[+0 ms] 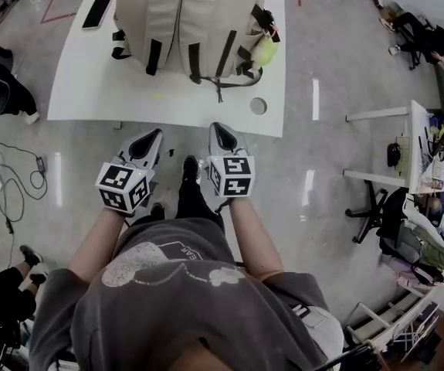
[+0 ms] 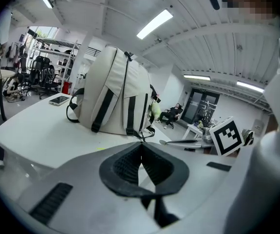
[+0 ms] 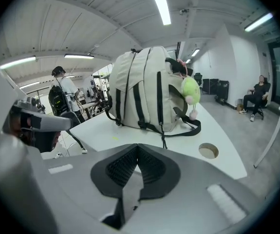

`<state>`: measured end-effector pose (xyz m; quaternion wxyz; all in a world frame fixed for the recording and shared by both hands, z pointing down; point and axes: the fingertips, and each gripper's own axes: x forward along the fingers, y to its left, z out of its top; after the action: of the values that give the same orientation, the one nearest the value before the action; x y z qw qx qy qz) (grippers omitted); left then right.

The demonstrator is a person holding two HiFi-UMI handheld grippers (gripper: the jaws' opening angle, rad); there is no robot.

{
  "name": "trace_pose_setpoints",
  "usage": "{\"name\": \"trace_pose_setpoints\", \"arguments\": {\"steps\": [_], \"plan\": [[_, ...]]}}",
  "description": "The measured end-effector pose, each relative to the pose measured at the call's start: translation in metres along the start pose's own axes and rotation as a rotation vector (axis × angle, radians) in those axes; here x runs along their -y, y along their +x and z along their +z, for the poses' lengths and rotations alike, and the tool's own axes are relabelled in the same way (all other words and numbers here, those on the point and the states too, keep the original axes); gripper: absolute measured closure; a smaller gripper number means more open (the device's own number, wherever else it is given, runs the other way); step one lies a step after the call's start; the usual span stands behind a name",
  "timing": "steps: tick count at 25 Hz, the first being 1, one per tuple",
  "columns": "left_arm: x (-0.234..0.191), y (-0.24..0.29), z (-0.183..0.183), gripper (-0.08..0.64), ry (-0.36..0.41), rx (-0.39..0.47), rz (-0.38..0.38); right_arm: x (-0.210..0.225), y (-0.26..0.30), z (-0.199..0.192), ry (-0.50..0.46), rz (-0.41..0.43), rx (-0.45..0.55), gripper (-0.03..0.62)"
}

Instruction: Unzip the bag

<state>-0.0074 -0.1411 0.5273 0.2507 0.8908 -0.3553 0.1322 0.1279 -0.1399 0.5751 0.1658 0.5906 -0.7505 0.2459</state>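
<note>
At 12 o'clock: the bag [image 1: 191, 22] stands upright on the tabletop [image 1: 90, 76], strap side facing both tools and well apart from them.
Left tool [image 1: 154, 134]: clenched on nothing, short of the tabletop's near edge.
Right tool [image 1: 220, 127]: also clenched and empty, perhaps slightly nearer the edge.
Coming move: likely a reach forward and up to the bag's crown.

An open-plan lab office: white desks [image 1: 83, 83], swivel chairs [image 2: 41, 71], cluttered shelving [image 2: 61, 45], ceiling strip lights [image 2: 154, 24], floor cables [image 1: 17, 180].
</note>
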Motion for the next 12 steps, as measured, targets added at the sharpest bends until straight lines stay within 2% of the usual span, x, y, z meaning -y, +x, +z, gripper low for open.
{"name": "trace_pose_setpoints", "arguments": {"steps": [7,12], "plan": [[0.002,-0.084,-0.027,0.554,0.001,0.042,-0.015,-0.07,-0.058,-0.024,-0.04,-0.033,0.033,0.592],[0.012,-0.132,-0.042,0.554,0.045,0.078,-0.051,-0.12,-0.095,-0.05,-0.085,-0.036,0.037,0.592]]}}
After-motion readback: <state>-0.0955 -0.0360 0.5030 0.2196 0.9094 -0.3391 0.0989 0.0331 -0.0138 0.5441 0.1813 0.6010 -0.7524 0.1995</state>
